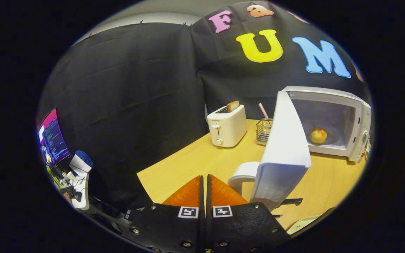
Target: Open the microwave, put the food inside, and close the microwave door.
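Observation:
The white microwave (350, 123) stands on the wooden table (195, 161), beyond my fingers and to their right. Its door (281, 154) is swung wide open toward me, with the handle (242, 174) on its outer side just right of my fingertips. A round yellowish piece of food (318, 135) lies on the plate inside the microwave cavity. My gripper (204, 181) is shut with nothing between the fingers, which press together just left of the door's handle, over the table's near edge.
A white toaster (226, 126) with a slice of bread in it stands at the back of the table. A wire basket (264, 130) holding a striped stick sits between toaster and microwave. A monitor (53, 138) and desk clutter lie off the table to the left.

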Motion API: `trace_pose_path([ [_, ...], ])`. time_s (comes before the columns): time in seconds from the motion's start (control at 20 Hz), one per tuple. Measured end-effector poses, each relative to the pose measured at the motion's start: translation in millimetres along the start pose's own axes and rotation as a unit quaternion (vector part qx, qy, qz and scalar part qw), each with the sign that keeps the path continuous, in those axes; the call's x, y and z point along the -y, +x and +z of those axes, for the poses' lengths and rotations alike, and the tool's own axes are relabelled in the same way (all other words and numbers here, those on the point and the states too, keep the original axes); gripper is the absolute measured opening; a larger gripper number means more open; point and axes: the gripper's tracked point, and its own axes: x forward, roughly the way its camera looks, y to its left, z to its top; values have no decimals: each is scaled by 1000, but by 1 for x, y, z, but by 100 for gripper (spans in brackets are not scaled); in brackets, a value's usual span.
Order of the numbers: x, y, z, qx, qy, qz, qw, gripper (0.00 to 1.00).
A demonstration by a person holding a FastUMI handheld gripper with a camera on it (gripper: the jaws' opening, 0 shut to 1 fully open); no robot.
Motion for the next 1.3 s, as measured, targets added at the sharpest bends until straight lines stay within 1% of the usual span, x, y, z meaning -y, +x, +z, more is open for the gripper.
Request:
trace_pose_path([
  [0.15, 13, -10, 0, -1, 7, -2, 1000, 1],
  [0.4, 38, -31, -2, 4, 17, -25, 1000, 1],
  [0.85, 124, -48, 15, 29, 61, -109, 992, 1],
  [1.3, 215, -56, 31, 49, 90, -181, 978, 1],
])
